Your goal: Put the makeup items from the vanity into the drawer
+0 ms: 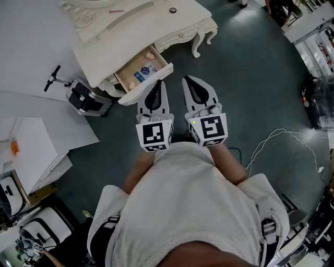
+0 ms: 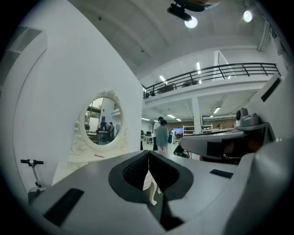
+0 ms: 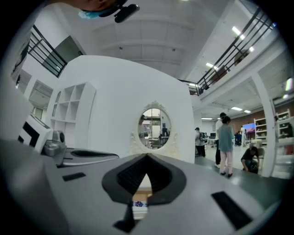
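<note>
The cream vanity stands ahead with its drawer pulled open. In the drawer lie a blue-patterned box and a small peach item. On the vanity top rest a small dark round item and a thin red pencil. My left gripper is held level, shut and empty, its tips just short of the drawer front. My right gripper hangs beside it, also shut and empty. The left gripper view shows the oval mirror and the pencil. Under the right gripper's tips the drawer shows.
A black and white device with a handlebar stands on the floor left of the vanity. White panels lie at the left. A white cable trails on the dark floor at the right. People stand far off in the hall.
</note>
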The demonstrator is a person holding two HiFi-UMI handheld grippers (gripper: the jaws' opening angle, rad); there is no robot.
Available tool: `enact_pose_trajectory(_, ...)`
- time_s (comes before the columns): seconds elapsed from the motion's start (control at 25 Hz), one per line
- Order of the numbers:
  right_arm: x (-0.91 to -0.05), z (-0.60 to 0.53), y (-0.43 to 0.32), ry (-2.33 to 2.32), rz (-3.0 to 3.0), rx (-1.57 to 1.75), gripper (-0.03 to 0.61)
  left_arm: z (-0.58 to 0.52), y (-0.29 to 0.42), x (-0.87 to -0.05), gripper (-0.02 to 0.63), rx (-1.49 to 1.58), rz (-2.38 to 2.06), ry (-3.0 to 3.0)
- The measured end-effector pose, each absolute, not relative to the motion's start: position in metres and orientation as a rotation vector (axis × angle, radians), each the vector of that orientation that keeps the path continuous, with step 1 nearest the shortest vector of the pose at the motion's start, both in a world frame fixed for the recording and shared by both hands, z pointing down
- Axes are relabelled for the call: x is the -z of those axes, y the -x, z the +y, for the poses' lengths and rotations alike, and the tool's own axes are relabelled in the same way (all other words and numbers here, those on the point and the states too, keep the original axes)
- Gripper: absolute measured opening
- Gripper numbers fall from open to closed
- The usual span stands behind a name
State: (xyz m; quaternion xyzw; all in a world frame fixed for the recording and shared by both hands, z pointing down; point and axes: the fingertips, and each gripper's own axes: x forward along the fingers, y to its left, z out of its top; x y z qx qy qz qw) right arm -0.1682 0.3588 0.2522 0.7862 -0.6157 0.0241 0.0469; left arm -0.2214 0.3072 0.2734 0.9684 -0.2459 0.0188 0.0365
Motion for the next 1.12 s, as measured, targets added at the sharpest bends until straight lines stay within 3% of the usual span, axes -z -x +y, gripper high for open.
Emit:
enact_pose_trajectory(0.8,-0.275,0.341,0.187,-2.413,-1.84,-0.149,0.015,0.291,0.235,-0.294,0.007,-0.084,-0.676,-2.925)
enact_pose_trajectory(1.12,-0.295,0.319,0.155,-2.368,-1.885,-0.202,0.014,0.275,0.207,-0.313,0.006,-0.136,-0.712,-2.918)
